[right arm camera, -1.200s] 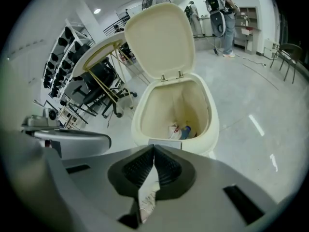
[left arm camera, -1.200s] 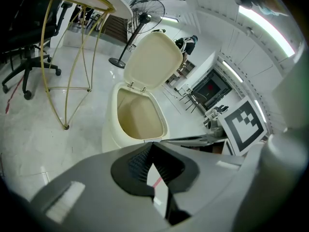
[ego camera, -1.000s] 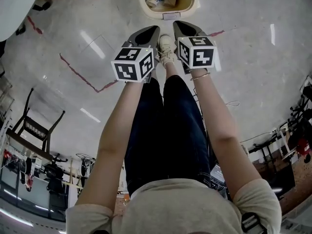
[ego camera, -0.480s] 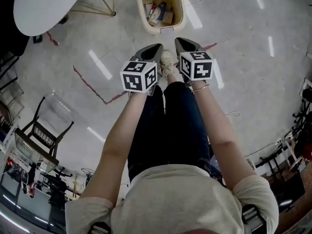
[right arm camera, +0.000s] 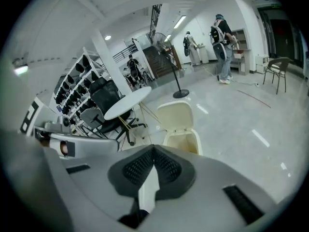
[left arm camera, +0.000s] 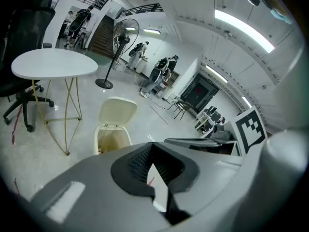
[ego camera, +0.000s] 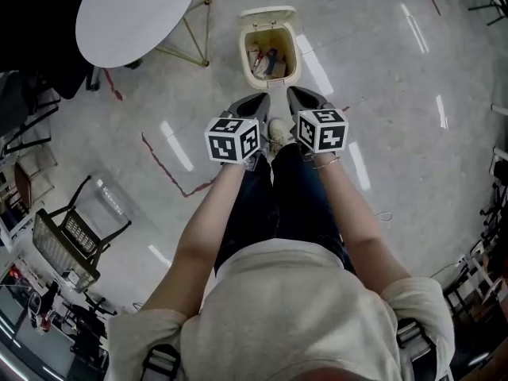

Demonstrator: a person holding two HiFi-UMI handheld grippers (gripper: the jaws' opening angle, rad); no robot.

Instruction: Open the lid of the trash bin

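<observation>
Beyond left gripper (ego camera: 259, 99) and right gripper (ego camera: 296, 94) (fingers clenched, empty) stands the open trash bin (ego camera: 271, 81).

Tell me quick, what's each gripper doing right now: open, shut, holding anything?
Left gripper: shut, jaws together at the tips, holding nothing.
Right gripper: shut, jaws together at the tips, holding nothing.

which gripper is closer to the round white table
The left gripper; the table stands off to its side, with the right gripper farther across.
</observation>
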